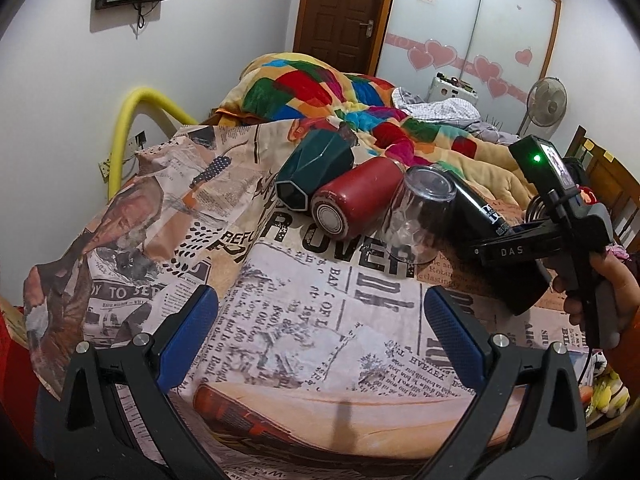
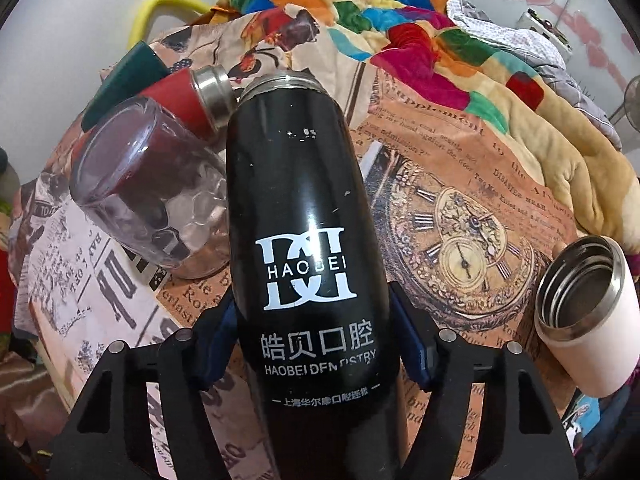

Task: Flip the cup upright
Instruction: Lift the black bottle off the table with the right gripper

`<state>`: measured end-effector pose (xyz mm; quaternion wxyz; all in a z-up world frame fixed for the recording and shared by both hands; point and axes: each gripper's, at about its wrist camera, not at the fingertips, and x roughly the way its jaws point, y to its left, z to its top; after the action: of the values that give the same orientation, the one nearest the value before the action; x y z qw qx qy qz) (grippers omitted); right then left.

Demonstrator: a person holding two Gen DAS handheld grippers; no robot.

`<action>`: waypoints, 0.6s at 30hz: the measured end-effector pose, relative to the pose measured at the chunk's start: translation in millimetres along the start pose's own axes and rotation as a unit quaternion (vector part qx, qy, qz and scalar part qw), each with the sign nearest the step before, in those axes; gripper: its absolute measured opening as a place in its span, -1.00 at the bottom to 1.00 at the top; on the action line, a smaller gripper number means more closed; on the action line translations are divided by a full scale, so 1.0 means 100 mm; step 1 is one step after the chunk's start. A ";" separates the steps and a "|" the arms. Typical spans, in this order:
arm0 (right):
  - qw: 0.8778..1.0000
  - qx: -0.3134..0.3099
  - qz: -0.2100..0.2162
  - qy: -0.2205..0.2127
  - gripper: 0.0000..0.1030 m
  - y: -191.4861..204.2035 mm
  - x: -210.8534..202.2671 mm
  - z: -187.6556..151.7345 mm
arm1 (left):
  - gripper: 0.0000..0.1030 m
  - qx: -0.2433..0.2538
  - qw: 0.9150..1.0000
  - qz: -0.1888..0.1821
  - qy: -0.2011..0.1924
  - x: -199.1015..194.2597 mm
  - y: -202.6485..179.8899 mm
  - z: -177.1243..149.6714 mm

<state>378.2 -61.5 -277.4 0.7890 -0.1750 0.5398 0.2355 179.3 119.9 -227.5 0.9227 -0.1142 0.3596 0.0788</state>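
A newspaper-print cloth (image 1: 280, 320) covers the tabletop in a bedroom, a patchwork quilt (image 1: 320, 88) heaped at twelve o'clock before a wooden door (image 1: 340, 4). The black cup (image 2: 304, 240), printed "HAOBEI" and "HAOBEI DENTISTRY", lies on its side beside a clear glass (image 2: 148, 200), a red bottle (image 1: 352, 200) and a green cup (image 1: 316, 176). The right gripper (image 2: 310, 344) clamps the black cup's lower body; the left gripper (image 1: 320, 316) hovers spread wide at six o'clock.

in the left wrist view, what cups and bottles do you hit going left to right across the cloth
dark green faceted cup → red bottle → clear glass cup → black bottle, clamped in the right hand-held gripper
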 end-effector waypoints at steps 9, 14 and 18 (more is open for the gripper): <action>0.999 0.018 0.036 -0.025 0.20 -0.01 -0.20 -0.18 | 1.00 0.008 1.000 -0.003 -0.017 -0.18 -0.10 0.09; 0.997 0.015 0.040 -0.062 0.20 0.02 -0.54 -0.30 | 1.00 0.015 0.999 -0.007 -0.032 -0.36 -0.18 0.14; 0.994 -0.007 0.039 -0.099 0.20 0.11 -0.89 -0.37 | 1.00 0.017 0.999 -0.011 -0.044 -0.50 -0.22 0.18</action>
<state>316.2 -88.0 -207.8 0.8274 -0.1351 0.4642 0.2859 159.5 100.6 -177.6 0.9402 -0.0988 0.3189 0.0679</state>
